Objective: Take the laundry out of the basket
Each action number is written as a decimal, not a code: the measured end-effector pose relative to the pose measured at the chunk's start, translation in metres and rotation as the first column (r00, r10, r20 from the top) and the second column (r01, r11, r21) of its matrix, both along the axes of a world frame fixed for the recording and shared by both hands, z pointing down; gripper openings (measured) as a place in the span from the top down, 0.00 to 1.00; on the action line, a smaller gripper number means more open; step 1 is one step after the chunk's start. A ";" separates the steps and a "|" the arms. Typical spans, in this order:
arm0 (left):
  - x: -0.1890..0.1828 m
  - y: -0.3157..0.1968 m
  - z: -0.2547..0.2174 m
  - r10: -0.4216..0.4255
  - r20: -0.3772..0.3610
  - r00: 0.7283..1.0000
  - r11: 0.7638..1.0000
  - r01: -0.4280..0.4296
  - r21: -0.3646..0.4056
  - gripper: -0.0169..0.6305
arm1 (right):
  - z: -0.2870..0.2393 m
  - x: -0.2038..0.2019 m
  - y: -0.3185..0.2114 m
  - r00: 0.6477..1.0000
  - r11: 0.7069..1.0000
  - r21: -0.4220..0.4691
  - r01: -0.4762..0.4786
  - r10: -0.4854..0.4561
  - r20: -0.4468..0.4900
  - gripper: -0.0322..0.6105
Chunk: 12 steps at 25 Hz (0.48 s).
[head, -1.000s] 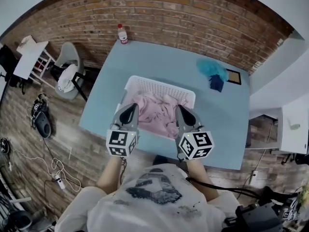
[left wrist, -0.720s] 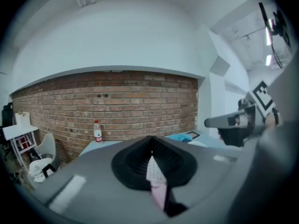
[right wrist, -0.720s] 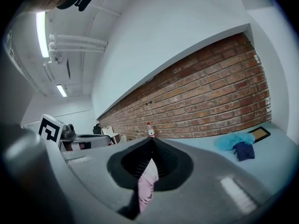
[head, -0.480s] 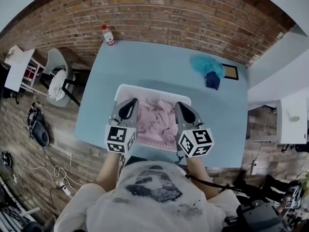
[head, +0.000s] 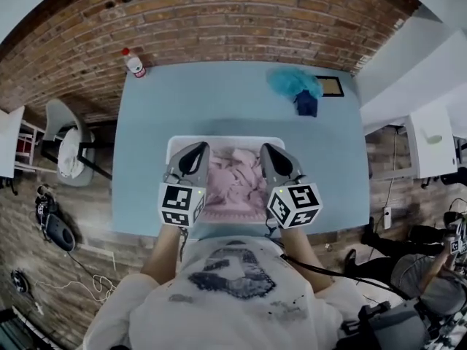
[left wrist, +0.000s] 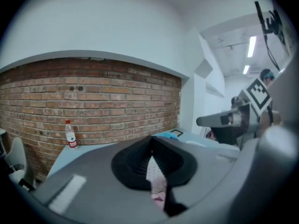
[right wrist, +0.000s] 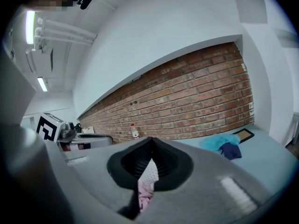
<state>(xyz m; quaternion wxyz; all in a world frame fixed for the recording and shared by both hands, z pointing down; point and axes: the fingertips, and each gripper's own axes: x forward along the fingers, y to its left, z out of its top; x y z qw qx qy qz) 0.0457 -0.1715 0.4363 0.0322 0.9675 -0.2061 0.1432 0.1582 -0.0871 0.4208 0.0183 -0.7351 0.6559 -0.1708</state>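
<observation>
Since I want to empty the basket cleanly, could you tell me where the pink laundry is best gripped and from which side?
Pinch a raised fold near the middle of the pink laundry, probably coming straight down from above: it lies crumpled inside the white basket, whose walls block a sideways approach.

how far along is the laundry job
Barely begun. A teal cloth and a dark blue cloth lie on the table, possibly taken out already. Nothing in hand: left gripper and right gripper hover shut and empty. Left: pink laundry fills the basket.
</observation>
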 end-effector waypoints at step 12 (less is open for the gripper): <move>0.021 0.019 0.043 0.218 0.097 0.971 0.969 -0.204 -0.137 0.99 | 0.007 0.013 0.016 0.993 0.993 -0.035 -0.117 0.117 0.001 0.95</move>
